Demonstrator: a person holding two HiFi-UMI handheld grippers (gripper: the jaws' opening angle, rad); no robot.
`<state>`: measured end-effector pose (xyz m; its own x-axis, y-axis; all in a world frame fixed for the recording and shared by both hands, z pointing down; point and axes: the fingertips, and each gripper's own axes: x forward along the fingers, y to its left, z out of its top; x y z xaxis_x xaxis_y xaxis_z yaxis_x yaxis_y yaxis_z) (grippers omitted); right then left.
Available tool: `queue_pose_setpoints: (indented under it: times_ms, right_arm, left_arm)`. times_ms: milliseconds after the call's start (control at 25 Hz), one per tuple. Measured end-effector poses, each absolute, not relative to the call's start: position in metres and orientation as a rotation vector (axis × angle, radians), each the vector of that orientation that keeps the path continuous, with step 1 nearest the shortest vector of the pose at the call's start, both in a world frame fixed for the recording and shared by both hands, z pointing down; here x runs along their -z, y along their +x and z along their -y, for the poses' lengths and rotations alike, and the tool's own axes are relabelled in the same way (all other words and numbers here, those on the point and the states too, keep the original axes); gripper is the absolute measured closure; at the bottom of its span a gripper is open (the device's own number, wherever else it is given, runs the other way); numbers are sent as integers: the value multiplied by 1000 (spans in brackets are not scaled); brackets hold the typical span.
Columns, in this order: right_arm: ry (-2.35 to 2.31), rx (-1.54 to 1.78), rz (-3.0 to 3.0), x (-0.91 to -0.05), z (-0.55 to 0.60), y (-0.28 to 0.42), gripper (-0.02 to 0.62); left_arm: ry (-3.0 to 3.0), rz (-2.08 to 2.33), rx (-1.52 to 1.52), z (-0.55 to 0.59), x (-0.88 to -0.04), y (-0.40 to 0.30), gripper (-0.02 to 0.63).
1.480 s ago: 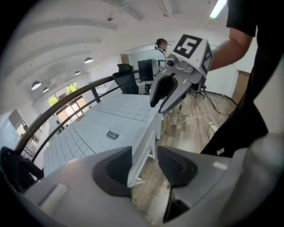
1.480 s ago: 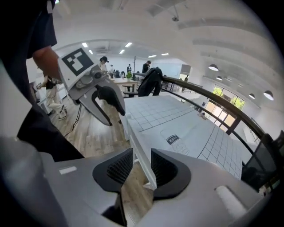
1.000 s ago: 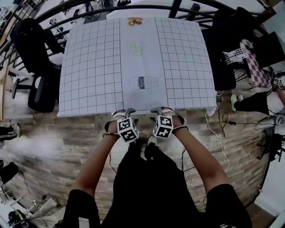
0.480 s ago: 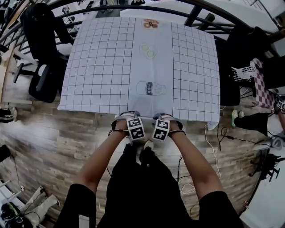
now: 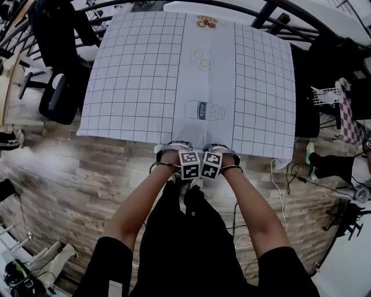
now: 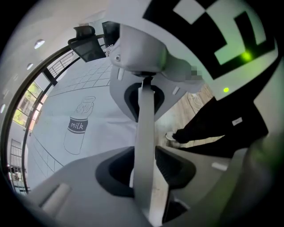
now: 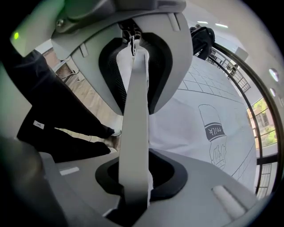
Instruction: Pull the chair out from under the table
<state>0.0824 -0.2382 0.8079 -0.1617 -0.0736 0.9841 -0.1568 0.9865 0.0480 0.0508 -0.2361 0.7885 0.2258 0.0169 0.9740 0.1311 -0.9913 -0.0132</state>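
Your left tool (image 5: 175, 148) and right tool (image 5: 220, 148) sit side by side at the middle of the desk's (image 5: 116, 134) near edge. Both point down, and their marker cubes (image 5: 200, 164) are just beside each other.

Each tool straddles the chair (image 6: 144, 128). A pale strip of its back runs between the jaws in the left gripper view, and again in the right gripper view (image 7: 135, 133). Both pairs of jaws have just been closing. They stand partly open around the strip, and as far as these views let me judge, the pads are not yet clamped on it. From above, the desk's near edge and your hands cover the rest of the chair.

A white cloth (image 5: 133, 69) covers the whole desk. It has a grid down the left and right sides and a plain band up the middle. On that band a drawn milk bottle (image 5: 204, 110) lies toward the near edge, two drawn slices (image 5: 202, 58) lie past the centre, and a round print (image 5: 206, 22) sits at the far edge.

The floor (image 5: 69, 174) is wood plank. A black swivel seat (image 5: 58, 93) stands off the desk's left edge, and a dark curved railing (image 5: 232, 7) runs behind the far edge. Loose cables (image 5: 281, 185) trail on the floor off the near right corner.
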Motion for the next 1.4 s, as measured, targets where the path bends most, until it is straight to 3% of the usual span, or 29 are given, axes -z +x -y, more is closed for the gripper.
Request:
queue_pose_setpoints:
  times_ms: [120, 320, 1400]
  right_arm:
    - [167, -88, 1738, -809, 237, 82, 520]
    - [163, -93, 1740, -810, 236, 79, 535]
    - [194, -52, 1749, -806, 190, 73, 523]
  left_arm:
    - [-2383, 144, 1916, 237, -796, 50, 457]
    - [-2276, 131, 1911, 243, -805, 44, 525]
    - [-2359, 151, 1920, 193, -799, 37, 522]
